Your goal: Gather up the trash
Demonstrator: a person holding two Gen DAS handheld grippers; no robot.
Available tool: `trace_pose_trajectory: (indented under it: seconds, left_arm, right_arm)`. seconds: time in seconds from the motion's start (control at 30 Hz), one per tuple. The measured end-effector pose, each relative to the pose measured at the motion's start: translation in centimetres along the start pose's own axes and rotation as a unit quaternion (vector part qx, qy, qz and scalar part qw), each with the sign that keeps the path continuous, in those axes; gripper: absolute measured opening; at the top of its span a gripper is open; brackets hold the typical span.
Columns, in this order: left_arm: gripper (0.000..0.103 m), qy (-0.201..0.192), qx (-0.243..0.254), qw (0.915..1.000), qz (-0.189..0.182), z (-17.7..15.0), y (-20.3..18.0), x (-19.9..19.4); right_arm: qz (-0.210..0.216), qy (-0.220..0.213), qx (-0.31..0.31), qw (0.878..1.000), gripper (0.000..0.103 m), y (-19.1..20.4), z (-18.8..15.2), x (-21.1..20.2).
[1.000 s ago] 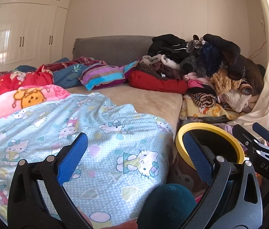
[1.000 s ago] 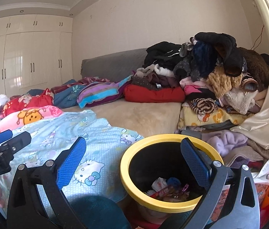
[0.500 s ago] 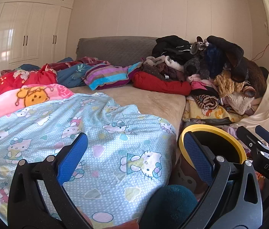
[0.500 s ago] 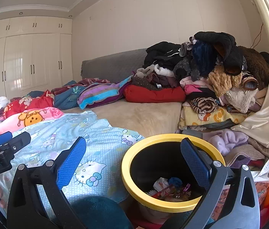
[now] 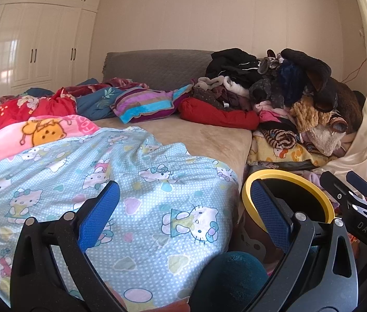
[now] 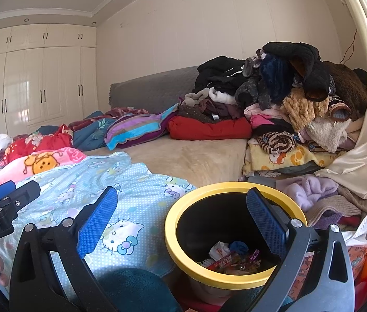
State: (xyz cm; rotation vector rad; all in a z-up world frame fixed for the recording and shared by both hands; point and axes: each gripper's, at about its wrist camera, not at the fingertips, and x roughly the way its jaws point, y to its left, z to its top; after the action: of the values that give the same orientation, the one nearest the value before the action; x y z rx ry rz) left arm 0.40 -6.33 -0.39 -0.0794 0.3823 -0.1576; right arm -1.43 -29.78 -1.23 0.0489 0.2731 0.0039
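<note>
A black trash bin with a yellow rim [image 6: 183,265] stands beside the bed at lower right; wrappers and crumpled paper [image 6: 232,257] lie inside. It also shows in the left wrist view [image 5: 305,182]. My right gripper [image 6: 182,218] is open and empty, just above and in front of the bin. My left gripper [image 5: 183,208] is open and empty over the light blue Hello Kitty blanket [image 5: 121,182]. Each gripper shows at the edge of the other's view.
A beige bed [image 6: 196,156] holds blankets and a striped pillow [image 5: 144,104]. A tall heap of clothes and plush toys [image 6: 292,98] is piled at the right by a cream curtain [image 6: 365,143]. White wardrobes [image 5: 32,46] line the far left.
Both views have drifted slightly up and back; the bed and bin sit a little lower in frame. Both grippers stay open and empty.
</note>
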Motion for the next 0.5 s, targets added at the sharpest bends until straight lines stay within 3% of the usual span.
trace_pose_trajectory:
  seconds: [0.5]
  left_arm:
    - [0.092,-0.001,0.0,1.0,0.0,0.01,-0.04,-0.06]
  right_arm:
    - [0.0,0.0,0.001,1.0,0.097,0.01,-0.02,-0.03]
